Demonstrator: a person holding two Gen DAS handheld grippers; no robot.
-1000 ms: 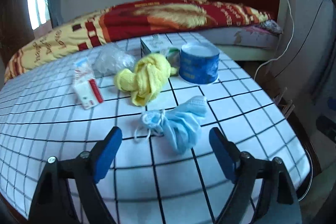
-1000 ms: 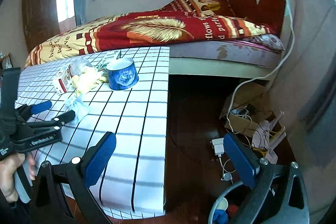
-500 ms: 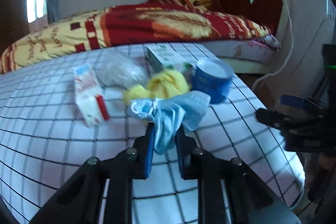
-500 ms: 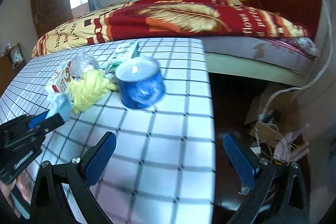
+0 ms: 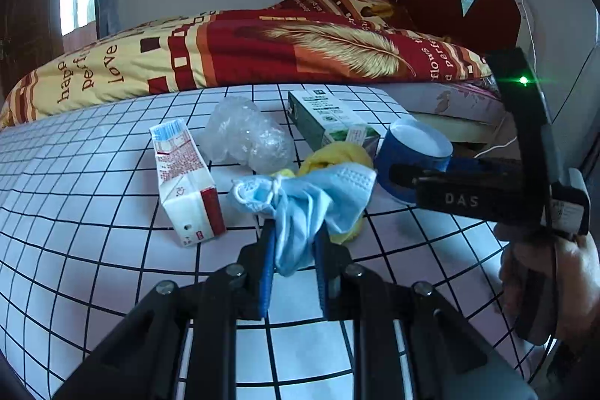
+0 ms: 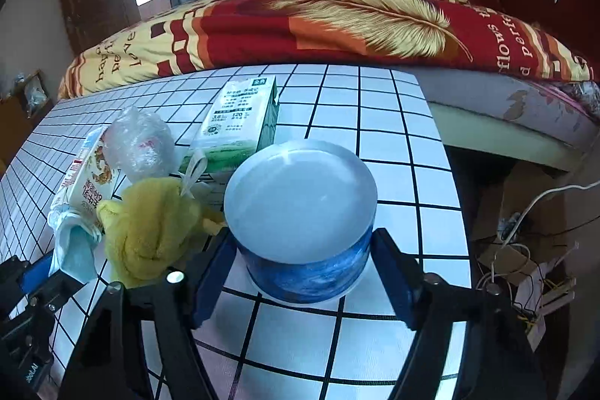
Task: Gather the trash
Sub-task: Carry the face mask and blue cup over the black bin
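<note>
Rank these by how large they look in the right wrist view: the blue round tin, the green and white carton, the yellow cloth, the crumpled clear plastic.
1. Blue round tin, though it sits nearest the camera.
2. Yellow cloth and green and white carton look alike; unranked.
3. Crumpled clear plastic.

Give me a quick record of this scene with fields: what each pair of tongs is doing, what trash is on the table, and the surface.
left tongs: shut on the blue face mask
right tongs: jaws just been closing, either side of the blue tin, contact unclear
other trash: milk carton, yellow cloth, crumpled plastic, green box
surface: checked tablecloth
</note>
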